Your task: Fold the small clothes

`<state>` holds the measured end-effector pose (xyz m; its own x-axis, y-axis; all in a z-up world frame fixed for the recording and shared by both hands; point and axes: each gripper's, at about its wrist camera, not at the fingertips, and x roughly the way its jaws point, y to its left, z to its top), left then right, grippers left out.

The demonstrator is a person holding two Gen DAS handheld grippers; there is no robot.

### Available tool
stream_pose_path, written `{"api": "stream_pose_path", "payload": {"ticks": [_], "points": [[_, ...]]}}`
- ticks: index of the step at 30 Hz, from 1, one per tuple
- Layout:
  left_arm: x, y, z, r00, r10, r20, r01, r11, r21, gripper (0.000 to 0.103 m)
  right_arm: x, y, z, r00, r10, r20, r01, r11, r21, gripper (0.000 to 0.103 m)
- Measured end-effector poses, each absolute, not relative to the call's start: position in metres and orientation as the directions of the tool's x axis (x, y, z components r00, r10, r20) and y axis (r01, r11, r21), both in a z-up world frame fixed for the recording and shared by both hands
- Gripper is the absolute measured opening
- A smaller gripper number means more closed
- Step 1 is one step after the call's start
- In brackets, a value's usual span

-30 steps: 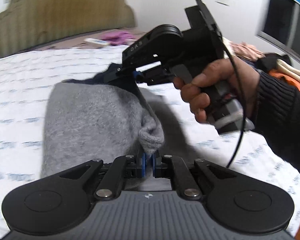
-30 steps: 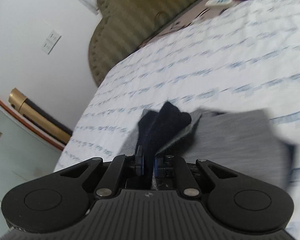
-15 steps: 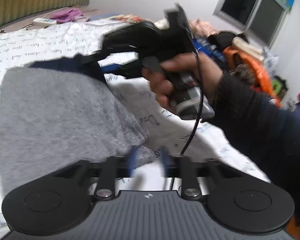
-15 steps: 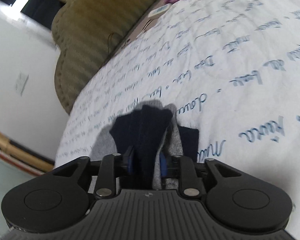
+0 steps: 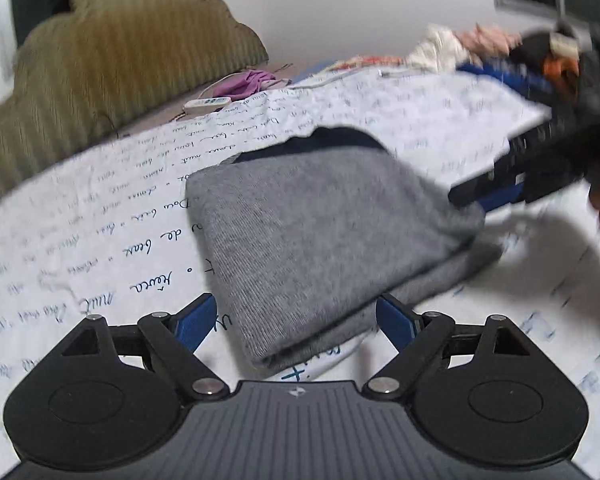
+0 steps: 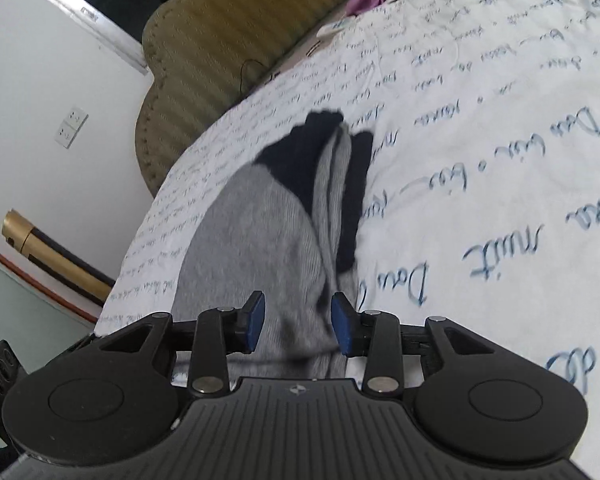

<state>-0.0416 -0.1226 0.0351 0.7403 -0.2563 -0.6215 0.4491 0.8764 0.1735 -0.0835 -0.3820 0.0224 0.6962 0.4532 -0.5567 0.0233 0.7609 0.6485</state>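
From the left wrist view, our left tool [image 5: 296, 320] stands wide, its blue pads on either side of the near corner of the grey garment [image 5: 320, 236] without pressing it; the garment lies folded in layers on the bed sheet [image 5: 100, 240], a dark navy band showing at its far edge; our right tool [image 5: 496, 192] enters from the right, blurred, at the garment's right edge, and from here we cannot tell how its jaws stand; a padded headboard [image 5: 100, 60] rises beyond the bed, and a pile of other clothes [image 5: 460, 46] sits at the far side.

From the right wrist view, the right tool [image 6: 298, 326] is partly spread, the grey knit [image 6: 252, 240] passing between the pads with a gap on each side, so we judge it released, not gripped; the navy cuff end [image 6: 300, 160] lies furthest from us on the sheet [image 6: 480, 140].

The knit looks soft, light and limp; it will sag and slide over its own layers, so we would pinch through all layers at a corner or folded edge, not a single ply.
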Motion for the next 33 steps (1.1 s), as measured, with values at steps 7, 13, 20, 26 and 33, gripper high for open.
{"api": "stream_pose_path", "payload": {"ticks": [7,13,20,26,33], "points": [[-0.015,-0.113,0.019,0.708,-0.162,-0.688,0.360,0.920,0.153,0.057,-0.078,-0.366,0.026,0.673,0.462,-0.577,-0.012,0.787,0.616,0.024],[-0.017,-0.102,0.035,0.731,-0.174,-0.659,0.324,0.940,0.111,0.010,-0.077,-0.361,0.025,0.651,0.493,-0.577,-0.026,0.775,0.632,0.008],[-0.011,-0.094,0.021,0.661,-0.173,-0.730,0.378,0.917,0.125,0.012,-0.096,-0.376,0.021,0.646,0.477,-0.596,0.032,0.763,0.646,0.008],[-0.026,-0.070,0.055,0.683,-0.214,-0.698,0.377,0.922,0.087,0.050,-0.100,-0.389,0.021,0.684,0.472,-0.556,0.083,0.707,0.702,0.028],[0.002,-0.099,0.084,0.793,-0.302,-0.530,0.369,0.929,0.024,0.071,-0.039,-0.391,0.072,0.817,0.409,-0.408,-0.002,0.709,0.705,0.048]]}}
